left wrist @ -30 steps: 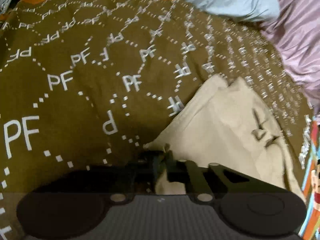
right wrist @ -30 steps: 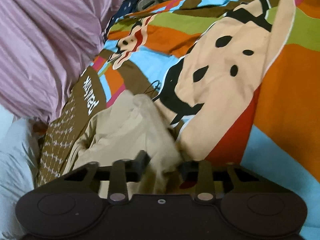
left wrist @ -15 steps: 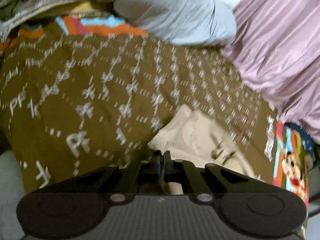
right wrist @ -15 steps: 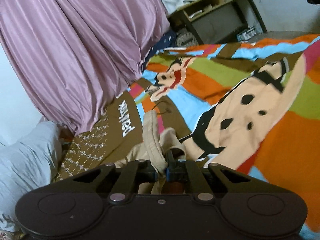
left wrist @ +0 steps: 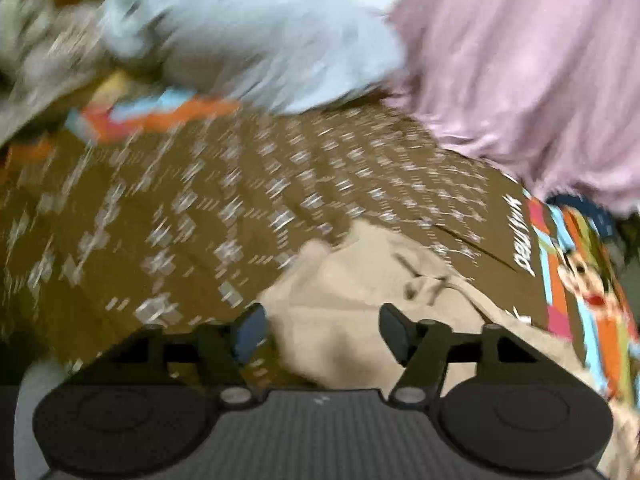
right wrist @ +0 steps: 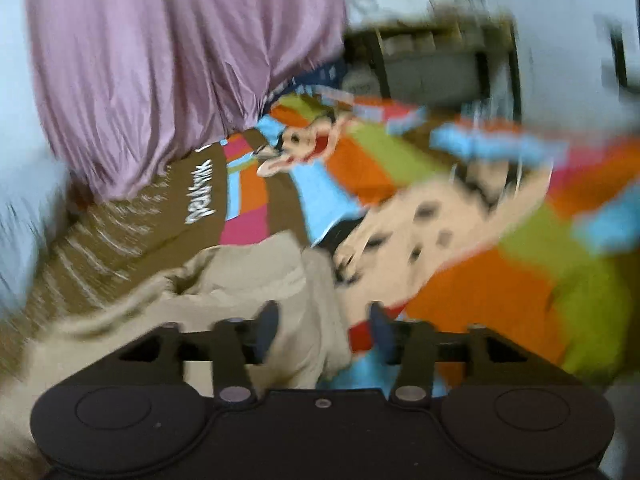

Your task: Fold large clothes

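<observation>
On the bed's colourful cartoon-print cover [right wrist: 460,288] | crumpled beige cotton garment [left wrist: 352,280] laid down for folding | left hand-held gripper [left wrist: 322,330], right hand-held gripper [right wrist: 324,328]: jaws opening, cloth between them unpinched, letting go.

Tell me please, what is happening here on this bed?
A person is folding a beige garment on a bedspread, with a gripper in each hand. The left gripper and the right gripper are both opening their jaws. The cloth lies between the fingers, but the pads do not press on it. The garment lies bunched, not yet neatly folded.
</observation>
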